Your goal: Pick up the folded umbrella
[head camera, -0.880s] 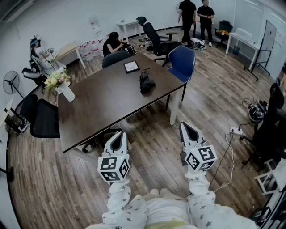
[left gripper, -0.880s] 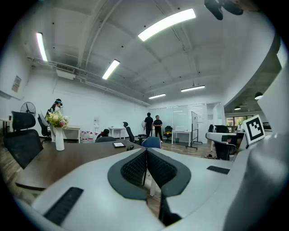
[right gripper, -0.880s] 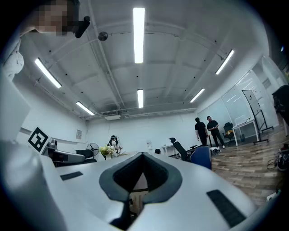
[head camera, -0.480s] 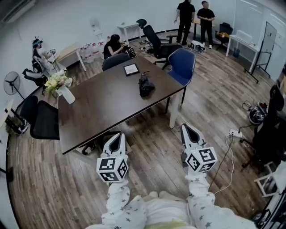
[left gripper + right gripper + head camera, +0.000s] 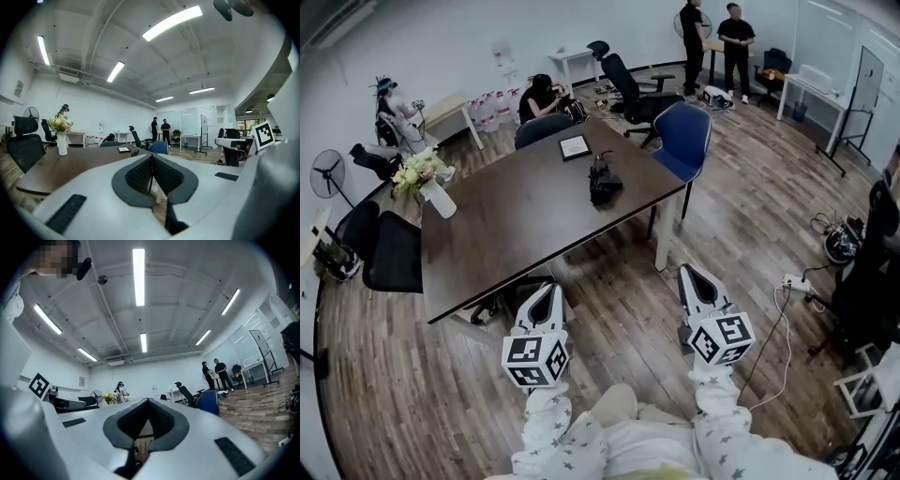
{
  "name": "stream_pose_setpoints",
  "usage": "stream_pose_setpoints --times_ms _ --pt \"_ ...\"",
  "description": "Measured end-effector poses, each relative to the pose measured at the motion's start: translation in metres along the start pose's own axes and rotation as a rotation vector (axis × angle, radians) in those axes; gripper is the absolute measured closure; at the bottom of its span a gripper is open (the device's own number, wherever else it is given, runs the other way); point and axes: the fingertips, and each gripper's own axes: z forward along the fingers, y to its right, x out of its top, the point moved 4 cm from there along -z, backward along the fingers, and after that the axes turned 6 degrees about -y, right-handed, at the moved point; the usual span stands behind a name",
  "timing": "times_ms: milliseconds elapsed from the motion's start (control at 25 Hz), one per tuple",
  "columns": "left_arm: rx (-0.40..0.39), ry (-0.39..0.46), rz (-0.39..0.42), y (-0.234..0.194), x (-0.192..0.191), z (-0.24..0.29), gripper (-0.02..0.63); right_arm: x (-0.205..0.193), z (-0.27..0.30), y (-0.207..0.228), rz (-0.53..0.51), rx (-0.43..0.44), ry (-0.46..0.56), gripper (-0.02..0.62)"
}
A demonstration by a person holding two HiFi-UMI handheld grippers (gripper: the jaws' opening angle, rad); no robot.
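Observation:
The folded black umbrella lies on the dark brown table, toward its far right end. In the left gripper view the umbrella is a small dark shape far off on the tabletop. Both grippers hang over the wooden floor, well short of the table's near edge. My left gripper is shut with nothing in it, and its pads meet along a line. My right gripper also looks shut and empty, its tips closing to a point.
A tablet lies beyond the umbrella. A white vase of flowers stands at the table's left end. A blue chair and black chairs ring the table. People sit and stand at the back. A power strip and cable lie at the right.
The view has shifted slightly as the person steps toward the table. Both grippers stay shut and keep their places in front of the body. The umbrella has not moved.

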Motion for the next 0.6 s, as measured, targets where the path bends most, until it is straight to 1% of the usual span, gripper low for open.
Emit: stream_pose_setpoints --times_ms 280,600 --pt "0.017 -0.011 -0.018 -0.005 -0.001 0.015 0.58 -0.002 0.017 0.01 0.012 0.017 -0.006 0.574" --pt "-0.004 -0.034 -0.027 -0.012 -0.001 0.06 0.58 -0.006 0.054 0.029 0.008 0.037 -0.014 0.574"
